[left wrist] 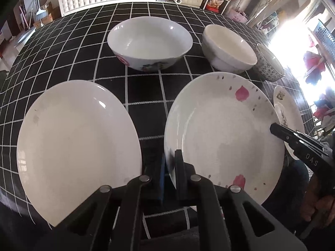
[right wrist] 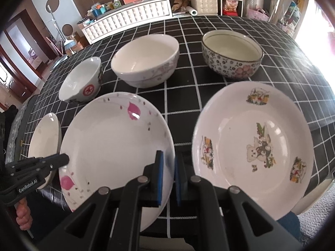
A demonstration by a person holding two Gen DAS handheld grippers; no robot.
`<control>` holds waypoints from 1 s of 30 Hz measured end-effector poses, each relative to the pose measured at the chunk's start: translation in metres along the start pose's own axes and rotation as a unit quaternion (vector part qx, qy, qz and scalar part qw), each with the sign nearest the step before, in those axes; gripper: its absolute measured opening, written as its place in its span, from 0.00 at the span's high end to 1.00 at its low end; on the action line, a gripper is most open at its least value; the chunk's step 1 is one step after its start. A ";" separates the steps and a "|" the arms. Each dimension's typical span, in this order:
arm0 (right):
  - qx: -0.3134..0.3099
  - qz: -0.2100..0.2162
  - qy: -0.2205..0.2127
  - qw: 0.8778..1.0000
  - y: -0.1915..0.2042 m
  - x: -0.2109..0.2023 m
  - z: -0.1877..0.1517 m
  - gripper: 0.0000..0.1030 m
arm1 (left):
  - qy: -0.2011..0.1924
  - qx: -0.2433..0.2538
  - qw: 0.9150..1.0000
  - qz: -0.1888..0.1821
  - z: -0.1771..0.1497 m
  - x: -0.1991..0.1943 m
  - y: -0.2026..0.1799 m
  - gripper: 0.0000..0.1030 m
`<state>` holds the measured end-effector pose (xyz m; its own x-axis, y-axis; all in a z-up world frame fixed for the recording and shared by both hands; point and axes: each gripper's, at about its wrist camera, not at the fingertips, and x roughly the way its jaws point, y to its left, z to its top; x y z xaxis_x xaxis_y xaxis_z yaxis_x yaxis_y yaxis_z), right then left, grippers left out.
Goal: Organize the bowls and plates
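Left wrist: surface (left wrist: pixel 69 48) under a black cloth with a white grid. Left tongs (left wrist: pixel 170 167) clenched on the near-left rim of the petal plate (left wrist: pixel 226 133), glossy white ceramic, shallow, round, pink petals and grey flecks on the rim. Blue pad outside the rim, black finger inside. Right tongs (left wrist: pixel 276 130) touch the same plate's right rim; can't tell from here how tightly they bite. Plain plate (left wrist: pixel 77 146) just beside on the left, matte-looking white, not touching. Behind: wide bowl (left wrist: pixel 149 41) with red print, plain bowl (left wrist: pixel 228 48), patterned bowl (left wrist: pixel 270 64).

Right wrist: right tongs (right wrist: pixel 169 167) clenched on the petal plate's (right wrist: pixel 113 144) right rim, blue pads either side. Left tongs (right wrist: pixel 62 160) on its opposite rim. Bear plate (right wrist: pixel 253 146), deeper, cartoon decals, just beside on the right, apart. Back row: small red-emblem bowl (right wrist: pixel 80 80), pale floral bowl (right wrist: pixel 144 60), dark-flower bowl (right wrist: pixel 232 56).
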<state>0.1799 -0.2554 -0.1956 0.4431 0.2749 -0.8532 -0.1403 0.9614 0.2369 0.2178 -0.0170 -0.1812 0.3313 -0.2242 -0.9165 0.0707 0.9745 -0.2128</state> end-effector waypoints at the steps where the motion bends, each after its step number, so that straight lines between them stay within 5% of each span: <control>1: -0.001 0.000 -0.002 1.000 0.001 -0.003 0.000 0.87 | -0.003 0.000 1.000 -0.001 -0.001 -0.003 0.000 0.93; 14: 0.001 0.029 -0.022 0.999 0.024 -0.032 0.004 0.87 | -0.037 -0.012 0.999 0.004 -0.012 -0.050 0.020 0.93; 30: -0.073 0.075 0.002 0.994 0.119 -0.010 0.011 0.87 | -0.049 -0.095 0.993 0.050 -0.046 -0.089 0.115 0.93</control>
<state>0.1684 -0.1440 -0.1542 0.4037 0.4150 -0.8154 -0.3323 0.8968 0.2920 0.1535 0.1147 -0.1394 0.4180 -0.1163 -0.9010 -0.1425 0.9711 -0.1915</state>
